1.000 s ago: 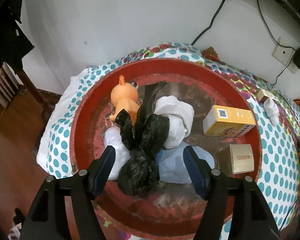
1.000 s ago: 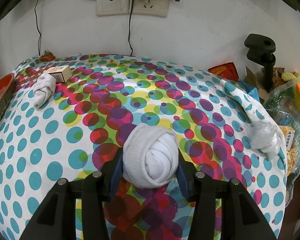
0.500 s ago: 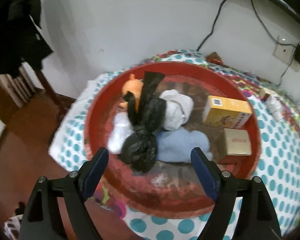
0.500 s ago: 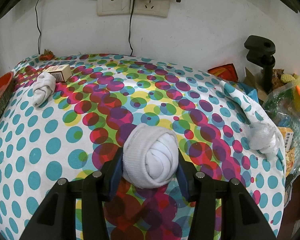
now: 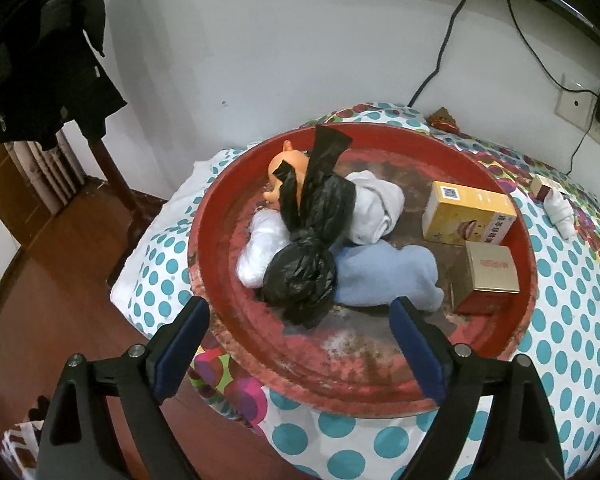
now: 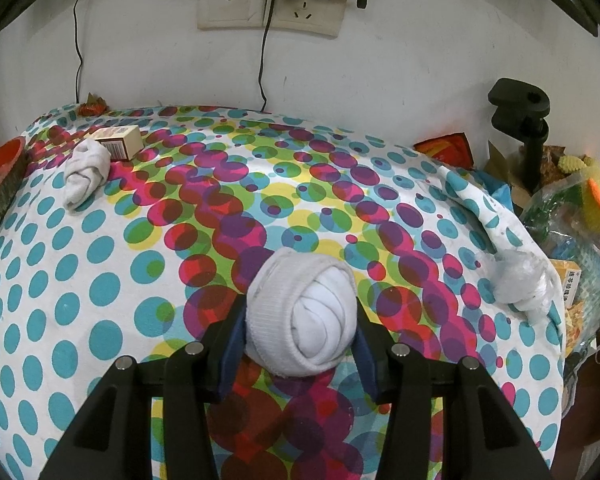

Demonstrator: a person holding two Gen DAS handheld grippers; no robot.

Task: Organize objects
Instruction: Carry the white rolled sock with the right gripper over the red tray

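Behind the black bag (image 5: 304, 268), an orange doll (image 5: 286, 164) half hides.

Little print can be read. On the yellow box (image 5: 470, 214) in the red basin (image 5: 236, 344), up and right of the left claw's tips, a QR code sits on the top face, and Chinese characters run down the near end face, too small to make out. The tan box (image 5: 492, 268) just below it carries a faint red mark on its top, unreadable. In the right wrist view, far up and left of the claw, the small box (image 6: 118, 142) beside a rolled sock shows a barcode on its end; no digits can be read.
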